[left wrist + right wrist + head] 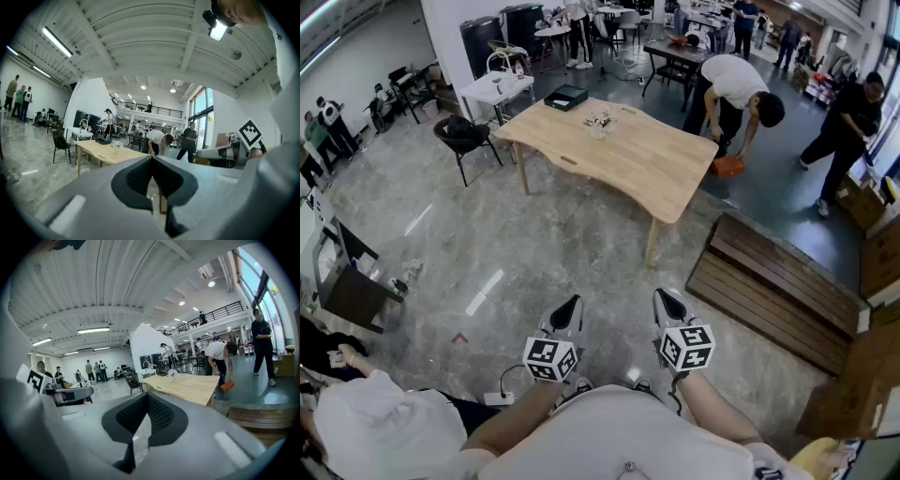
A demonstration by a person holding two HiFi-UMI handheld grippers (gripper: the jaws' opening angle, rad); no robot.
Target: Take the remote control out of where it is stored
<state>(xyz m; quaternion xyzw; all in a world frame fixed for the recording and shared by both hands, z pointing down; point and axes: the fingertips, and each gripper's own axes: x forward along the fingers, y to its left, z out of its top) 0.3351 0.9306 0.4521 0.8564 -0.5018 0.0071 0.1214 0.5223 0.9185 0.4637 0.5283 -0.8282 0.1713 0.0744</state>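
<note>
Plainly, markers (551, 359) top left tongs (572, 305); right tongs (665, 299) likewise.

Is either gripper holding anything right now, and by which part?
Nothing is held: the left gripper and the right gripper are both shut with nothing between their jaws.

Pale wood table (637, 164), grey marbled floor (534, 248), black chair (465, 135)

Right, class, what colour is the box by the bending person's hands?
The box is orange, clearest in the head view.
</note>
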